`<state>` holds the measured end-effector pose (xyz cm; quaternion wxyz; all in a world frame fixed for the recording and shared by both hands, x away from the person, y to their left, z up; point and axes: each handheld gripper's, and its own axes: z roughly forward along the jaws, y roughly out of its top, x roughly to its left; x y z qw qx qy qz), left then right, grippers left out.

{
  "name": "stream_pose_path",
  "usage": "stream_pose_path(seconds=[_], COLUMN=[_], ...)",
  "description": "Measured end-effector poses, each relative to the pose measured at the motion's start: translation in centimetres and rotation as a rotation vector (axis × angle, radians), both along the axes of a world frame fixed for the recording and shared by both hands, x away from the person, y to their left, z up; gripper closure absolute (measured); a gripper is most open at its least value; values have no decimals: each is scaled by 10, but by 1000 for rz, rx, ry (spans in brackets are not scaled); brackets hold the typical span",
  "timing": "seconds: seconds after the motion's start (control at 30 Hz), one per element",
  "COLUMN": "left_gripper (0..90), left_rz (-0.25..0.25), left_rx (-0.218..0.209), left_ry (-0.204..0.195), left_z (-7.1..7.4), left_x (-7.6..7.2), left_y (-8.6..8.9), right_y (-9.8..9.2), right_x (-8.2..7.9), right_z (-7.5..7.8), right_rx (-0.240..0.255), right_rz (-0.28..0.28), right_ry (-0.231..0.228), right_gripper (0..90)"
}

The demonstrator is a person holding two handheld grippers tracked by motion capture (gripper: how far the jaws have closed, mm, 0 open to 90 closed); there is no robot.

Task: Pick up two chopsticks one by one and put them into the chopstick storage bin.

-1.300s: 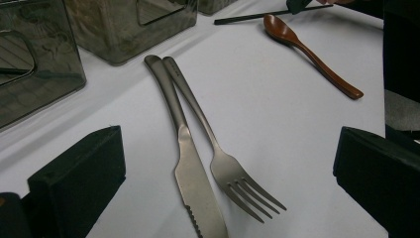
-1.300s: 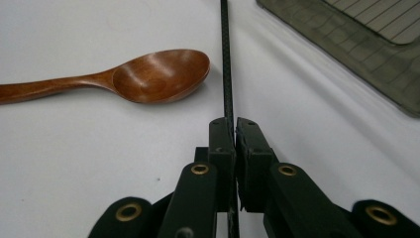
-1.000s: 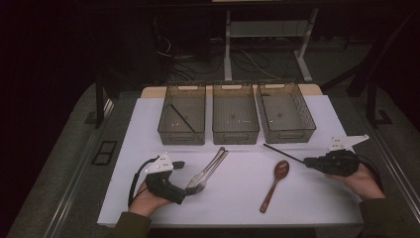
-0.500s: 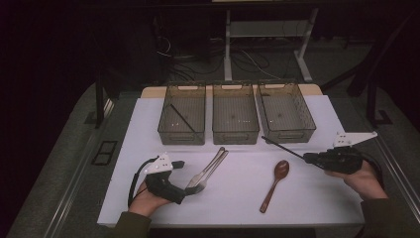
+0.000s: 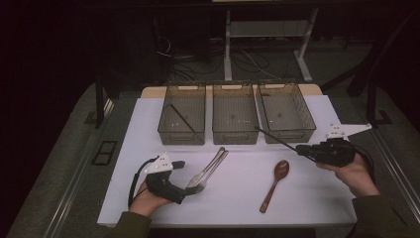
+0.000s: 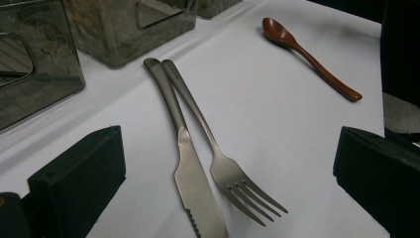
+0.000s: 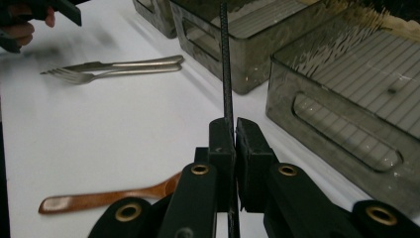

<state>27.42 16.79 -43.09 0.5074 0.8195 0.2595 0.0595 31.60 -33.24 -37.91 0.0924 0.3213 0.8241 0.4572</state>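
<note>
My right gripper point(image 5: 301, 149) is shut on a thin black chopstick point(image 5: 276, 138), which hangs above the table and points left toward the front of the right bin point(image 5: 290, 136). In the right gripper view the chopstick point(image 7: 225, 59) runs straight up from between the closed jaws point(image 7: 233, 133). My left gripper point(image 5: 181, 181) rests on the table, open, with nothing between its jaws point(image 6: 228, 148). Just ahead of it lie a metal knife point(image 6: 190, 183) and fork point(image 6: 220, 161), side by side. A brown wooden spoon point(image 5: 275, 183) lies on the white mat toward the right.
Three smoky clear bins stand in a row at the back of the mat: left bin point(image 5: 181, 140), middle bin point(image 5: 235, 139) and the right one. Another black chopstick point(image 5: 182, 118) lies inside the left bin. Beyond the table are dark floor, cables and a desk frame.
My right gripper has risen and shifted a little with the chopstick, whose far tip now hangs higher near the right bin's front. The left gripper and the cutlery have stayed put.
</note>
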Motion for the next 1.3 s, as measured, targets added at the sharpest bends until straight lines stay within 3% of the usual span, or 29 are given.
stream_pose_path(seconds=[0.37, 0.87, 1.3], left_gripper=[0, 0, 0], left_rz=[-4, -9, -7], left_rx=[-5, -1, -5], left_ry=[0, -10, -10], left_z=[0, 2, 2], left_x=[-1, -1, -2], left_y=[-2, -2, -2], right_y=[23, 74, 121], right_x=[15, 38, 61], right_z=[6, 17, 31], right_rx=[8, -7, -28], right_rz=[-30, -63, -47], right_ry=[9, 13, 5], right_gripper=[849, 850, 849])
